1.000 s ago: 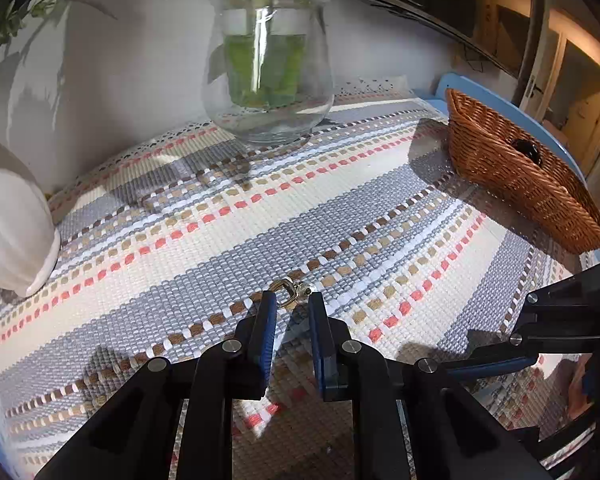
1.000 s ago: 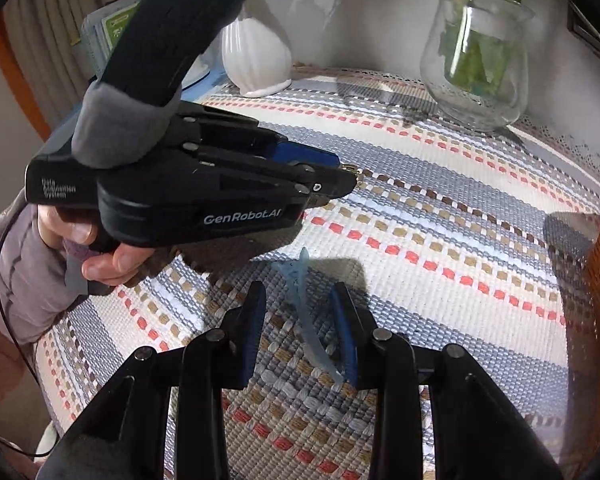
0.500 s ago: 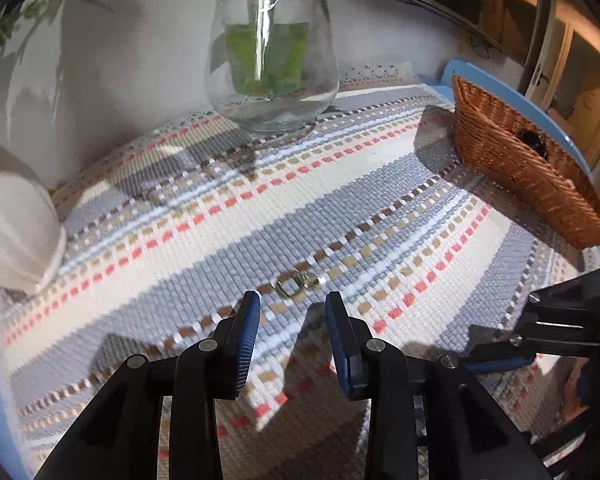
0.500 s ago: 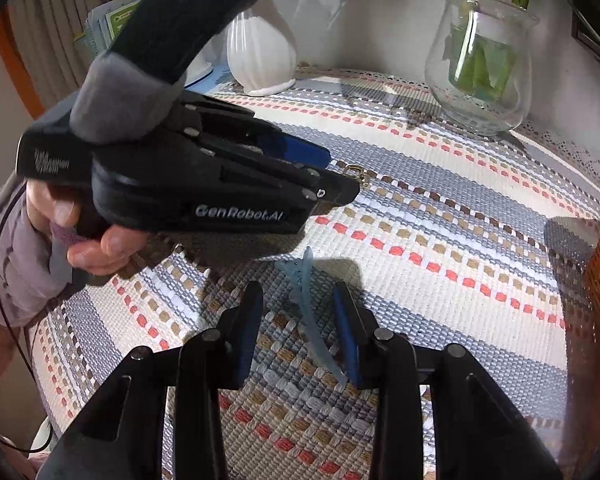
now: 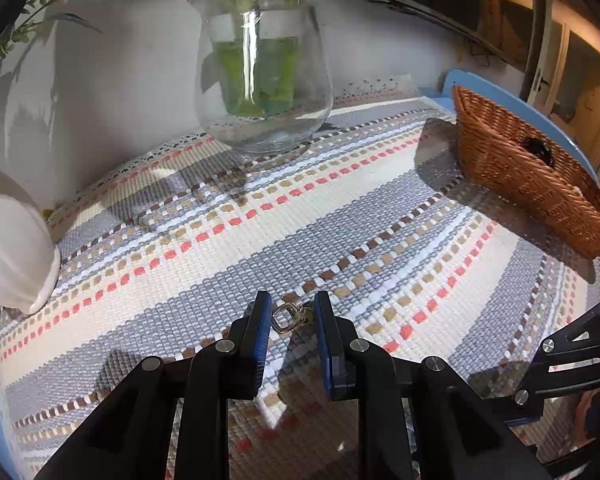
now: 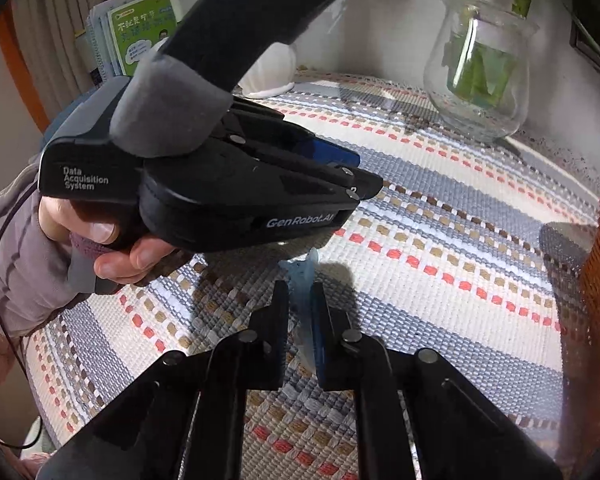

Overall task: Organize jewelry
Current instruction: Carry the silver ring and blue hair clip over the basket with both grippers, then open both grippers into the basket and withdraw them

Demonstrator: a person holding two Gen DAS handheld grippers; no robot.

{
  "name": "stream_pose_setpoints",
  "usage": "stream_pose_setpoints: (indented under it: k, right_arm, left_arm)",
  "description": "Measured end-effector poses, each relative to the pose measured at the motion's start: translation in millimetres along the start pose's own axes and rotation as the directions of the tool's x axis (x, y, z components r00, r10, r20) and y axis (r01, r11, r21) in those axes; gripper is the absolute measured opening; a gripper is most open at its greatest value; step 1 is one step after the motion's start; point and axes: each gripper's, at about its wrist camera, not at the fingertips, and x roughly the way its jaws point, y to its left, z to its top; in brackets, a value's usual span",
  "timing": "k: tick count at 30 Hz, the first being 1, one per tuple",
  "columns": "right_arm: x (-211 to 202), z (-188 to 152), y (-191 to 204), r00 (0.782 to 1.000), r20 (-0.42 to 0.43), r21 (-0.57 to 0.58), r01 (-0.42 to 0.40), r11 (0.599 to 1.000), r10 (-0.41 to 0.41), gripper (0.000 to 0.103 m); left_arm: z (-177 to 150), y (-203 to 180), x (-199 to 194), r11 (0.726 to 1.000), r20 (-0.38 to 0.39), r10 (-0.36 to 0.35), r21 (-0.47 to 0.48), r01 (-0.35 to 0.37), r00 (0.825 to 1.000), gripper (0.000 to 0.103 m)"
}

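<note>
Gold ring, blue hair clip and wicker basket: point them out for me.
gold ring [image 5: 285, 317], left wrist view, on its square loop.
blue hair clip [image 6: 303, 280], right wrist view, on its body ahead of the gripper tips.
wicker basket [image 5: 512, 168], left wrist view, on its woven near wall.

Small gold ring [image 5: 288, 317] and pale-blue hair clip [image 6: 304, 292] lie on mat.

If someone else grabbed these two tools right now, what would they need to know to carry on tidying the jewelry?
Left hand-held gripper: open, fingers on either side of the small gold ring on the striped cloth; not yet gripped.
Right hand-held gripper: shut on the pale blue hair clip.
Wicker basket, at the cloth's right edge, already holds one dark item.
Left to do, probably: grip the ring, then carry both pieces to the basket.
</note>
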Motion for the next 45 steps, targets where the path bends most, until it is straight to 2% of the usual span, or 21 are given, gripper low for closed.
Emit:
stream_pose_setpoints:
  k: [3,5,9,11,15,18,23,25,28,31,33,35,37,41,45]
  right_arm:
    - [-8.0,-1.8,1.1,0.999,0.034,-0.008,0.007,1.0,-0.007,0.012]
    - [-14.3,-3.2,-3.4,0.999,0.051,0.01,0.002,1.0,-0.003,0.012]
    - [-28.5,-8.9,-13.8,0.998,0.062,0.058,0.023,0.998,-0.027,0.012]
    - [-45.4,-13.6,-19.1,0.995,0.09,0.097,0.034,0.995,-0.043,0.012]
    - [-91.2,-26.3,-35.9,0.982,0.172,0.185,0.04,0.982,-0.073,0.013]
    - [-123.2,-33.4,-45.6,0.97,0.207,0.225,0.079,0.971,-0.127,0.013]
    - [-188.5,-42.5,-76.0,0.929,0.279,0.316,0.152,0.937,-0.244,0.013]
    - [-208.2,-45.5,-95.7,0.914,0.274,0.375,0.185,0.909,-0.299,0.013]
    - [-227.0,-45.4,-143.4,0.903,0.205,0.495,0.236,0.836,-0.377,0.013]
    - [-236.0,-49.7,-207.0,0.916,0.192,0.623,0.163,0.765,-0.351,0.013]
    - [-230.0,-50.6,-236.5,0.917,0.154,0.671,0.177,0.72,-0.369,0.013]
    - [-223.4,-55.6,-255.7,0.923,0.119,0.688,0.189,0.701,-0.367,0.013]
    - [-212.0,-59.5,-271.0,0.931,0.092,0.7,0.191,0.688,-0.352,0.013]
    - [-200.1,-73.1,-285.9,0.919,0.021,0.71,0.264,0.653,-0.394,0.013]
    - [-188.2,-88.5,-297.0,0.925,-0.009,0.726,0.268,0.633,-0.381,0.013]
  left_arm:
    - [-1.5,6.4,-11.2,0.996,0.02,-0.078,-0.048,0.079,0.997,0.022]
    - [-2.7,14.4,-26.1,0.984,0.043,-0.144,-0.096,0.148,0.989,0.022]
    - [-0.3,26.6,-57.3,0.958,0.101,-0.228,-0.157,0.242,0.968,0.022]
    - [2.9,26.9,-70.6,0.949,0.126,-0.249,-0.167,0.268,0.96,0.022]
    - [16.9,6.1,-94.7,0.956,0.154,-0.247,-0.121,0.267,0.957,0.022]
    - [30.0,-19.2,-105.8,0.968,0.168,-0.231,-0.061,0.244,0.958,0.022]
    - [63.9,-76.5,-110.5,0.958,0.193,-0.284,0.036,0.283,0.939,0.022]
    - [77.5,-99.2,-108.6,0.952,0.206,-0.304,0.079,0.294,0.93,0.022]
    - [98.2,-129.2,-97.6,0.938,0.209,-0.344,0.119,0.325,0.916,0.022]
    - [115.2,-151.7,-76.4,0.926,0.19,-0.375,0.126,0.356,0.908,0.022]
    - [124.6,-162.1,-58.9,0.92,0.169,-0.39,0.116,0.375,0.905,0.022]
    - [133.3,-170.9,-37.5,0.914,0.142,-0.405,0.103,0.393,0.903,0.022]
    - [136.0,-177.5,-23.5,0.916,0.124,-0.399,0.099,0.389,0.909,0.022]
    - [137.1,-189.0,-4.4,0.925,0.096,-0.372,0.116,0.361,0.923,0.022]
    - [136.9,-192.0,10.1,0.928,0.077,-0.365,0.107,0.356,0.928,0.022]
